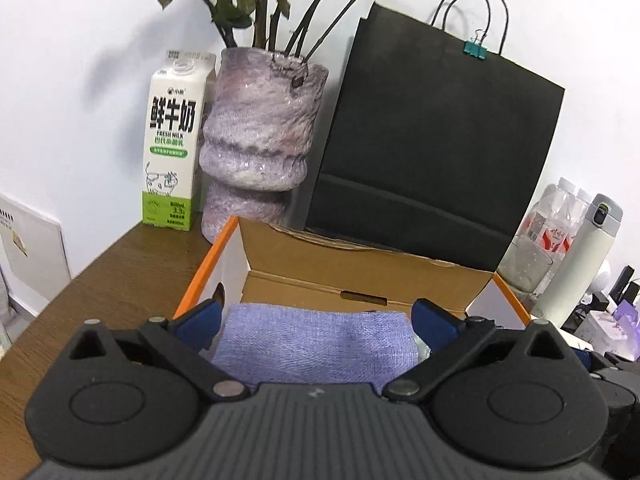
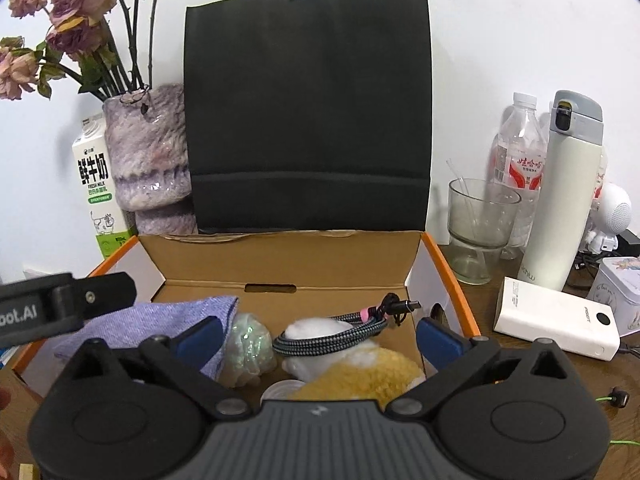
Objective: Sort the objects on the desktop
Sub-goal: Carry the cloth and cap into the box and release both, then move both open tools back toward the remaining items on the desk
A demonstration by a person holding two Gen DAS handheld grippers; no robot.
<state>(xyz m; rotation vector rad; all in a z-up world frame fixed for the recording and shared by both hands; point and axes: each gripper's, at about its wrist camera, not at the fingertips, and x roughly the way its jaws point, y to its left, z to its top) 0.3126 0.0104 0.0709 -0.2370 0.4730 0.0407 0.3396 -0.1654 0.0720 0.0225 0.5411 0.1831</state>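
Observation:
An open cardboard box (image 1: 360, 280) (image 2: 280, 268) with orange edges stands on the wooden desk. A folded purple cloth (image 1: 316, 344) (image 2: 160, 320) lies in its left half. My left gripper (image 1: 316, 320) is open over the cloth and holds nothing. My right gripper (image 2: 320, 336) is open and empty over the right half, above a braided cable (image 2: 332, 332), a white and yellow plush toy (image 2: 360, 372) and an iridescent crumpled piece (image 2: 248, 344). The left gripper's body shows at the left edge of the right wrist view (image 2: 60, 308).
Behind the box stand a black paper bag (image 2: 308, 104), a purple vase (image 1: 256, 140) with dried flowers, and a milk carton (image 1: 172, 140). To the right are a glass (image 2: 476, 224), a water bottle (image 2: 520, 152), a white thermos (image 2: 560, 200), a white power bank (image 2: 556, 316) and a tin (image 2: 620, 284).

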